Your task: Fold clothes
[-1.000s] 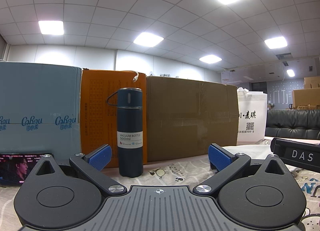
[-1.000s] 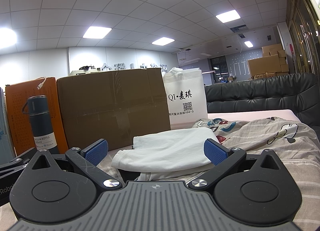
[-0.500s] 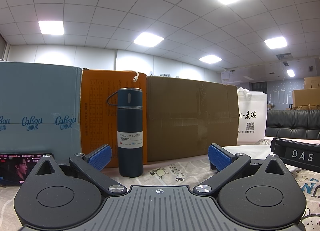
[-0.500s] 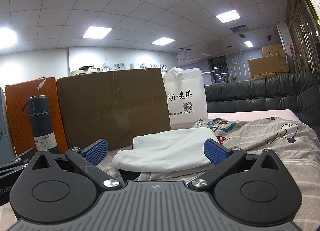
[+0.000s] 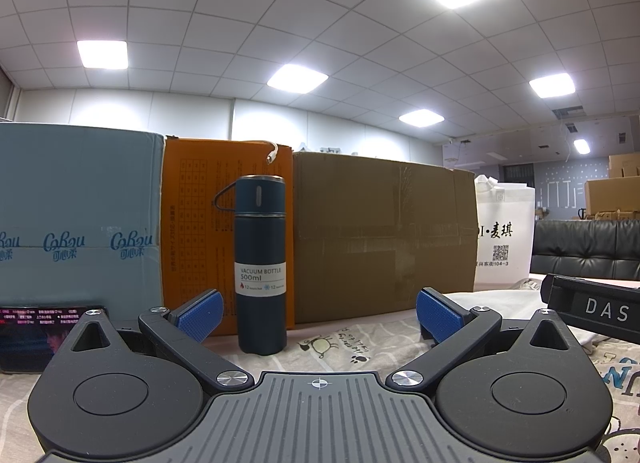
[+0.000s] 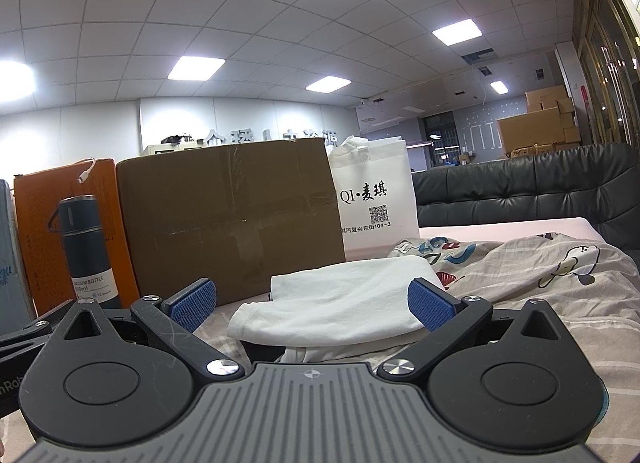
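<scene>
A white garment (image 6: 340, 303) lies loosely folded on the cartoon-print sheet (image 6: 540, 287), just ahead of my right gripper (image 6: 312, 303). That gripper is open and empty, resting low with its blue pads either side of the garment's near edge. My left gripper (image 5: 318, 313) is open and empty, low over the sheet (image 5: 340, 347), facing a dark blue vacuum bottle (image 5: 261, 263). A strip of the white garment (image 5: 496, 299) shows at the right of the left wrist view, behind the other gripper's black body (image 5: 592, 307).
A row stands at the back: a light blue carton (image 5: 76, 215), an orange box (image 5: 192, 231), a brown cardboard box (image 5: 380, 239), a white shopping bag (image 6: 376, 207). A phone (image 5: 44, 335) leans at the left. A black sofa (image 6: 520, 191) is at the right.
</scene>
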`<state>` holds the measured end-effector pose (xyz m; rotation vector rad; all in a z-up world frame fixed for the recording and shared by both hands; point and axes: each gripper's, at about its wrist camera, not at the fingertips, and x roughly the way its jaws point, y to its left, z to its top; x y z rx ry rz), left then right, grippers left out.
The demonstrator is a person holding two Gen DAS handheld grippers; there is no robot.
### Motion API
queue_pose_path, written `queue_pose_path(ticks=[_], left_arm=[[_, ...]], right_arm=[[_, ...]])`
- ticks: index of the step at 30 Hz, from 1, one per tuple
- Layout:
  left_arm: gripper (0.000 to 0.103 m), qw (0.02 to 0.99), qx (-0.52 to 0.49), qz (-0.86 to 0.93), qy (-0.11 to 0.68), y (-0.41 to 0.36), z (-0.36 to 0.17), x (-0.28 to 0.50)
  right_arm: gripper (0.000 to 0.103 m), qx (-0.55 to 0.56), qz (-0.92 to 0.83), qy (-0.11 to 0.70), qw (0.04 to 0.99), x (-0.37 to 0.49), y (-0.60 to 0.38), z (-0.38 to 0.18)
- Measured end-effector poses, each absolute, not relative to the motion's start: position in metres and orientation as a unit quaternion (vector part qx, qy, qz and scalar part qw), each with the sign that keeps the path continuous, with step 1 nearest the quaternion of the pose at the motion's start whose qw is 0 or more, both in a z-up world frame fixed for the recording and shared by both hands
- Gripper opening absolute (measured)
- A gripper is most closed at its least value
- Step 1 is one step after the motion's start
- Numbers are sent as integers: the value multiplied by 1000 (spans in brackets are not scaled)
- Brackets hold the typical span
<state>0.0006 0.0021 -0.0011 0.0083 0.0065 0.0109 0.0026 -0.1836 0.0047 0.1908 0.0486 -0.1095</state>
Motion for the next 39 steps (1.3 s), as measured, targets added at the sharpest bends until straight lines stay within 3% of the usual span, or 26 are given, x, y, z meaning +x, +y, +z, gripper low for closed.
queue_pose_path(ticks=[21, 29, 39], left_arm=[[103, 1000, 20, 3, -4, -4, -2, -3], [103, 996, 81, 2, -27, -27, 5, -24], [103, 997, 64, 27, -32, -16, 18, -74]], right_arm=[[103, 116, -88, -30, 989, -4, -188, 2], [103, 123, -50, -11, 991, -7, -190, 5], [103, 143, -15, -3, 990, -33, -193, 14]])
